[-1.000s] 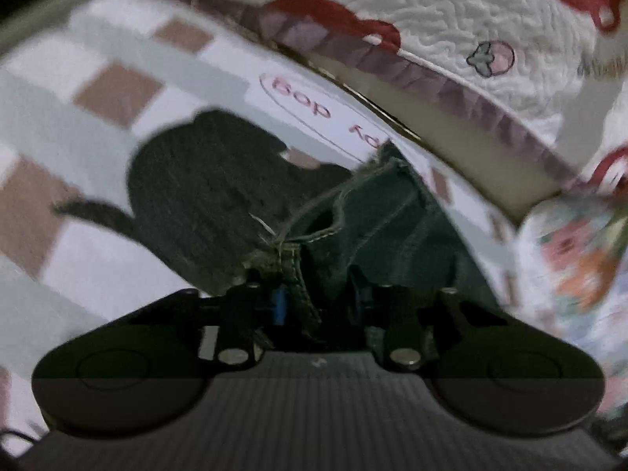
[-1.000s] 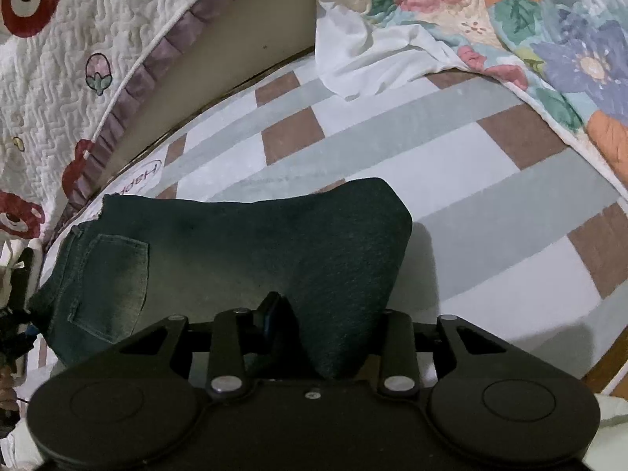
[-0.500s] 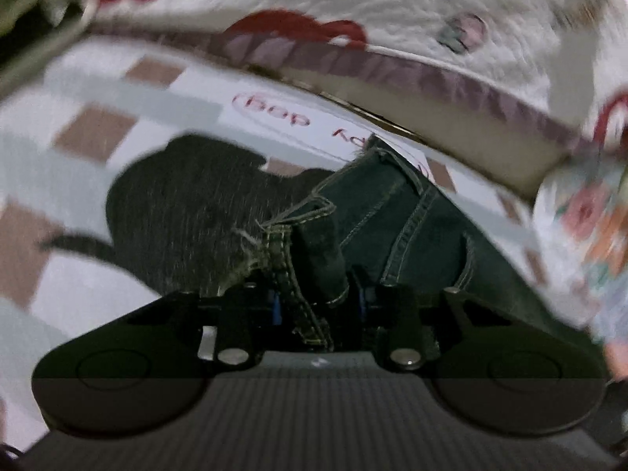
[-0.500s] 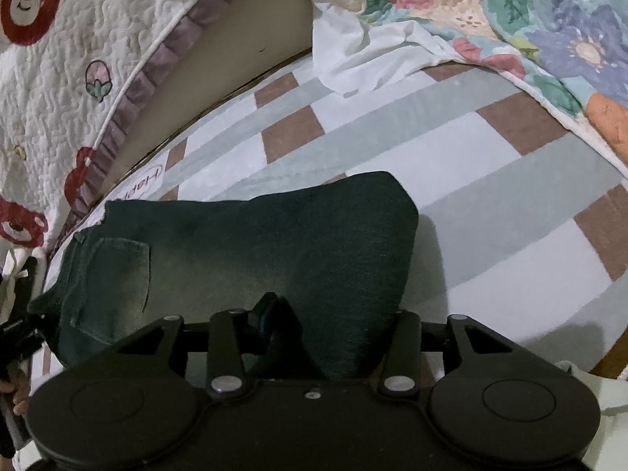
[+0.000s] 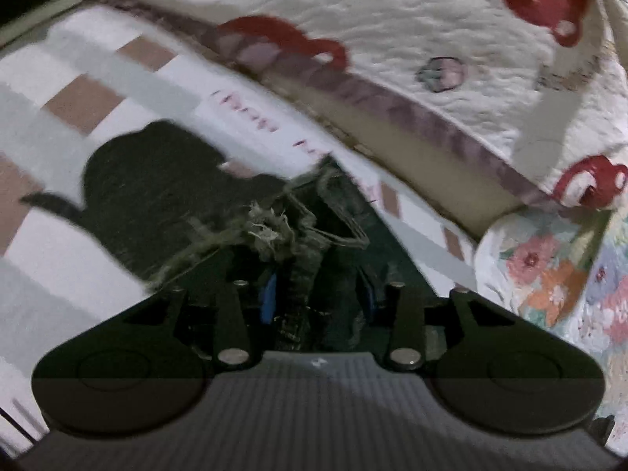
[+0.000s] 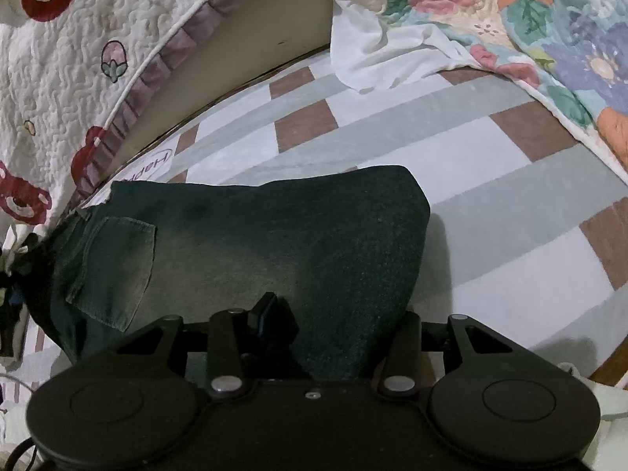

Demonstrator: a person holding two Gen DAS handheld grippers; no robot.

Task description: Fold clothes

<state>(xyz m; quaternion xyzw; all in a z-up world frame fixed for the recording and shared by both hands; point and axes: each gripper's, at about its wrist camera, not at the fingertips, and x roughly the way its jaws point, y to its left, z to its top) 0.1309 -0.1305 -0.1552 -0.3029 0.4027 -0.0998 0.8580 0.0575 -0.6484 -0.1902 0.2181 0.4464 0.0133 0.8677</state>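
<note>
Checked bed sheet (image 6: 451,165) of grey, white and brown squares spread under everything, with a bear-print quilt (image 6: 78,78) along the far edge and a floral quilt (image 6: 549,31) heaped at the far right corner. Dark denim jeans (image 6: 243,243) stretched across the near part of the bed between the two tools, back pocket (image 6: 114,267) facing up toward the left. Right hand-held gripper (image 6: 333,337) pinched on the fabric at the jeans' right end, cloth draped over and hiding the right finger. Left hand-held gripper (image 5: 318,290) clamped on a bunched, frayed hem or waistband edge (image 5: 271,231), lifted clear of the sheet and casting a dark shadow (image 5: 157,188); view blurred, so exact part hard to tell. Judged as mid-fold, garment held taut at both ends. Next move likely called for carrying one end over toward the other, keeping edges aligned and both pinches firm, then laying flat.
</note>
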